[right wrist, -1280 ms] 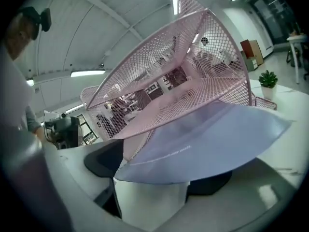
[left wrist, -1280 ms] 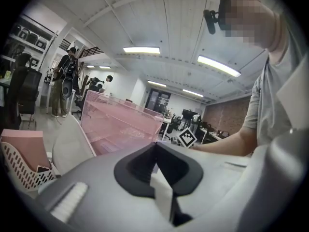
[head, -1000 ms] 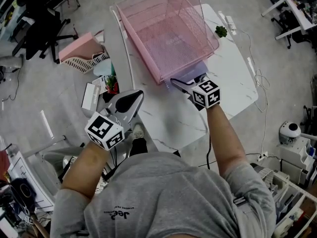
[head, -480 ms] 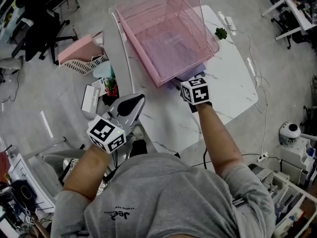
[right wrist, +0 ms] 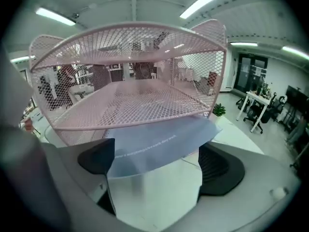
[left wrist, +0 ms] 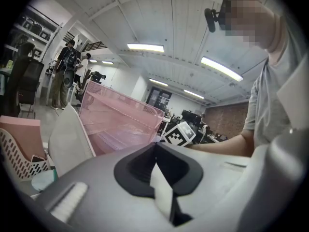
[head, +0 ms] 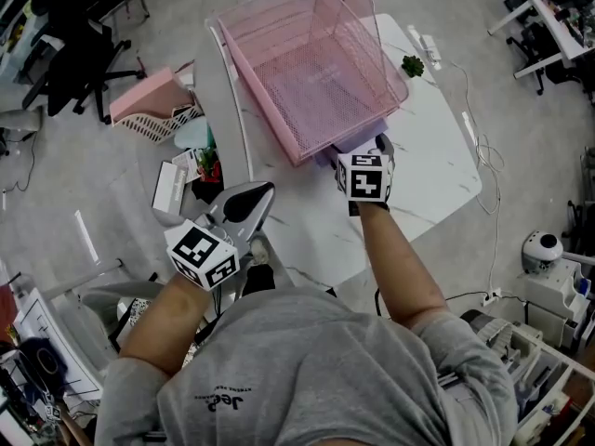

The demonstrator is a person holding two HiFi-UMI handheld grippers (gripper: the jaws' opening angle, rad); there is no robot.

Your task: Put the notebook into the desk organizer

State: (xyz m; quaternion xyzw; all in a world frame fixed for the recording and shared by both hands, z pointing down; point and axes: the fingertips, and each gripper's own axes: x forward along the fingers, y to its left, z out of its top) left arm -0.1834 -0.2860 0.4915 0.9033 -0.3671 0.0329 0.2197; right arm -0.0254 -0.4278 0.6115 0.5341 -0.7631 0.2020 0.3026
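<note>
The right gripper (head: 365,149) has moved forward toward the desk organizer (head: 307,72) since a second ago, and the notebook (head: 358,139) has gone further in under the pink mesh, so less of its lavender cover shows in the head view. The jaws are opening and stand wide. In the right gripper view the notebook lies between them, its near end out in front of the organizer and its far end tucked beneath the lowest mesh tier, flat on the surface (head: 423,161). A line of small print crosses the cover; it is too small to read.

The organizer stands by the left edge of the white marbled surface, reaching toward its far left corner, and the notebook enters at the organizer's near right corner. A small green plant (head: 413,62) sits near the far right edge, well apart from both.

The left gripper (head: 260,191) hangs off the surface, beyond its left edge near the near left corner. Its jaws are closed together with nothing between them.
</note>
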